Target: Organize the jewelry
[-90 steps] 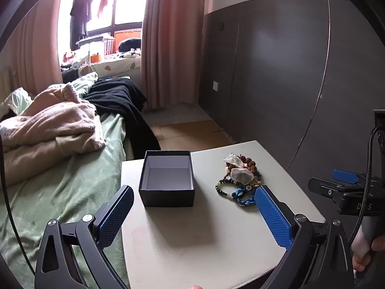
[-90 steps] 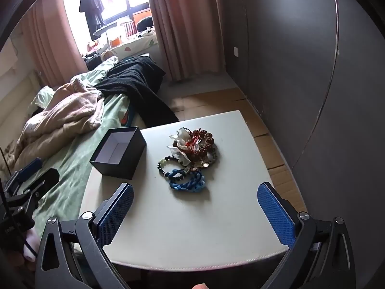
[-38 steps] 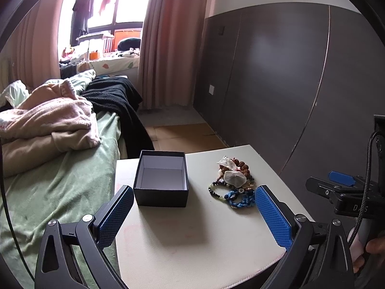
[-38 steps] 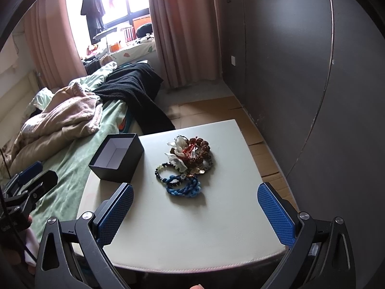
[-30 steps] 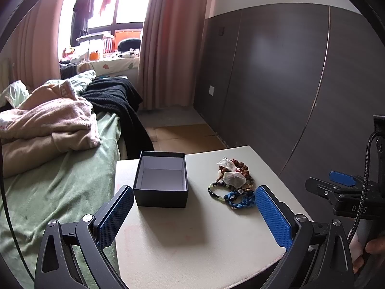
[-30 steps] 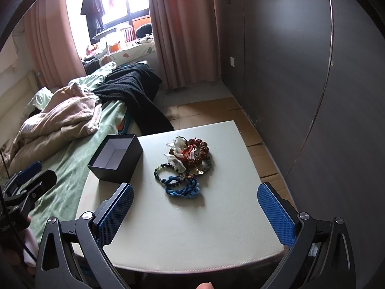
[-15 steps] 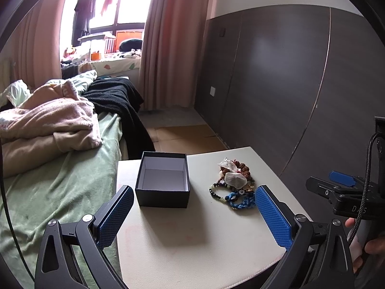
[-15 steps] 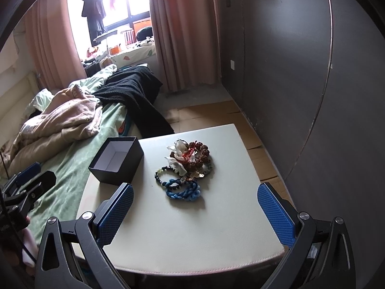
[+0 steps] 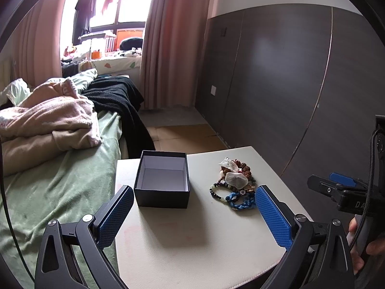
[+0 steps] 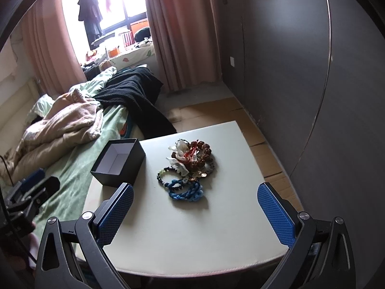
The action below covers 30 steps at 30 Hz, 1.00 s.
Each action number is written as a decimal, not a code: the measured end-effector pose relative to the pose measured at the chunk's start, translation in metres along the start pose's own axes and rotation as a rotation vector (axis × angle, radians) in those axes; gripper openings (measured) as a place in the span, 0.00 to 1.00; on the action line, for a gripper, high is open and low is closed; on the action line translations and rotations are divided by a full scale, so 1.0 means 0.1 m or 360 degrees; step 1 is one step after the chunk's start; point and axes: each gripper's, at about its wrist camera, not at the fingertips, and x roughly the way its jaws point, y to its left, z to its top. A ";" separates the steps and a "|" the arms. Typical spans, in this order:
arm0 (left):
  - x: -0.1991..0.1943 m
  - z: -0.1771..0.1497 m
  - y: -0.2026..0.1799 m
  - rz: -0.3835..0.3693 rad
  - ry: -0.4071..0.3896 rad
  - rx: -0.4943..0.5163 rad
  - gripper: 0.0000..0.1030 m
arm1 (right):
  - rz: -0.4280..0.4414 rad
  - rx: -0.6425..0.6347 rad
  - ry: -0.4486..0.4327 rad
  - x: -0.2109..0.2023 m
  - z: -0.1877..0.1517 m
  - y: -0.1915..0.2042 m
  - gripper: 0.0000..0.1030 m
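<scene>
Both tools hanging over the near edge of the white bench (image 10: 192, 236), neither touching anything. Left tool (image 9: 193, 213) is spread wide w/ nothing between the blue pads; same deal for the right tool (image 10: 195, 210), wide apart and holding nothing.

Black box (image 9: 161, 182) sits lidless on the left part of the bench, white inside, looks empty afaict. Jewelry pile (image 10: 190, 166) is just right of it, not touching the box. Blue braided bracelet (image 10: 186, 191) lies nearest the tools, a dark beaded bracelet (image 10: 164, 174) beside it, brown bead strands + some white crinkly bit (image 9: 235, 179) heaped at the back.

Bed w/ green sheet (image 9: 60, 180) runs along the bench's left side, pink blanket (image 9: 48, 122) bunched on it.
</scene>
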 end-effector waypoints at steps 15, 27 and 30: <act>0.45 0.13 -0.08 -0.0072 0.0051 -0.0078 0.97 | 0.0107 0.0273 0.0090 0.36 0.17 -0.37 1.00; 1.14 0.22 -0.32 -0.0130 0.0215 -0.0052 0.71 | 0.0182 0.0590 0.0228 0.87 0.22 -0.73 0.93; 1.26 0.21 -0.37 -0.0150 0.0233 -0.0054 0.70 | 0.0200 0.0647 0.0253 0.97 0.27 -0.79 0.91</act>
